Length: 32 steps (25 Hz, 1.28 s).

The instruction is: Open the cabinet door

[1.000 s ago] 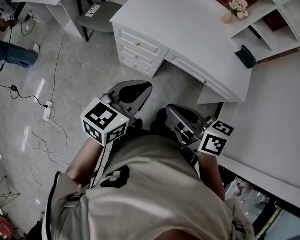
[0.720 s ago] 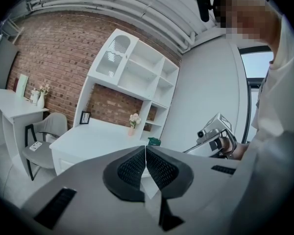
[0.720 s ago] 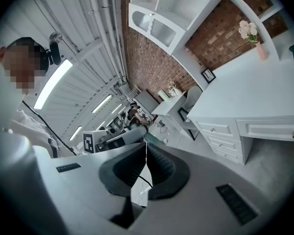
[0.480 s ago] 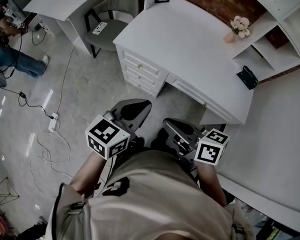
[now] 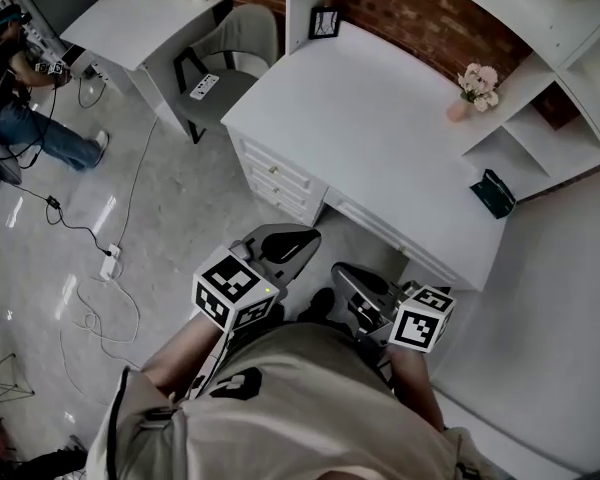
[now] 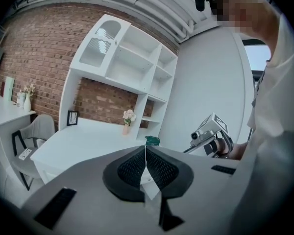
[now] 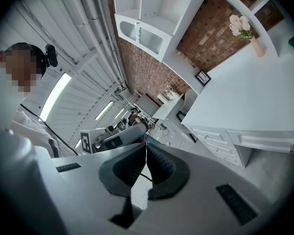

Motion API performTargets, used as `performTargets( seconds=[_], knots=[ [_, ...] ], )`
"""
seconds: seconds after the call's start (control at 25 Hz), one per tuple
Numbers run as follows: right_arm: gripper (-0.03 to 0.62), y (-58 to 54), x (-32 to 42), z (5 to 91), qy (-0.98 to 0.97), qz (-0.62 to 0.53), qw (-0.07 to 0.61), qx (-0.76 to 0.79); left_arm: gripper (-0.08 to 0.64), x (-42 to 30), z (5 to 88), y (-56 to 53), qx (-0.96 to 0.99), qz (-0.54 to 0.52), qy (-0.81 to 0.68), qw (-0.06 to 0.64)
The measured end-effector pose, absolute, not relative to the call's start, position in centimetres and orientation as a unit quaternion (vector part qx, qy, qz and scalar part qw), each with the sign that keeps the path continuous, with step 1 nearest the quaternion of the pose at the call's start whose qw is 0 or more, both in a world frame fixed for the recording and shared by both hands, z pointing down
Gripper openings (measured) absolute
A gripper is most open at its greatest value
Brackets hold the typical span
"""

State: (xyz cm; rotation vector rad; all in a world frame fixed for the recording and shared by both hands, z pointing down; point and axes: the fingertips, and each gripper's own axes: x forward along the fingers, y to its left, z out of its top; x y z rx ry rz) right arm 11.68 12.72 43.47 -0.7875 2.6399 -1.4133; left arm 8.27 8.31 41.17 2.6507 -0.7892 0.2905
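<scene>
Both tools are held low and close in front of my torso, side by side.

Left tool (image 6: 145, 151): jaws pressed together, nothing between the pads.

Right tool (image 7: 146, 148): the same, jaws together and empty.

The white arched cabinet door with pale panes (image 6: 101, 44) sits at the top left corner of the tall white shelf unit (image 6: 146, 53), against the red brick wall (image 6: 34, 48). It is high above the counter and well apart from both tools.

The wide white curved counter (image 5: 380, 118) lies ahead of me, between the tools and the shelf unit. On it:
- pink flowers in a small pink vase (image 5: 470, 88)
- a small black picture frame (image 5: 324, 21) at the far corner
- a small dark green object (image 5: 492, 194) near the shelf end

White drawers (image 5: 275, 178) sit under the counter's left end. A grey chair (image 5: 235, 38) stands beyond them.
</scene>
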Motion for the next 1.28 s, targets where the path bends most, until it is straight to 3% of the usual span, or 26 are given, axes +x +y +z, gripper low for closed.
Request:
performTargets(
  seconds=[0.68,1.28],
  knots=[
    [0.028,7.9,19.3,44.1,0.869,-0.454,-0.010,-0.199,0.020,16.1,40.5,4.3,0.920,0.116,-0.329,0.177],
    [0.028,3.9,20.2,44.8,0.862,-0.453,-0.027,-0.228,0.020,15.4,40.3,0.4,0.920,0.108,-0.336,0.167]
  ],
)
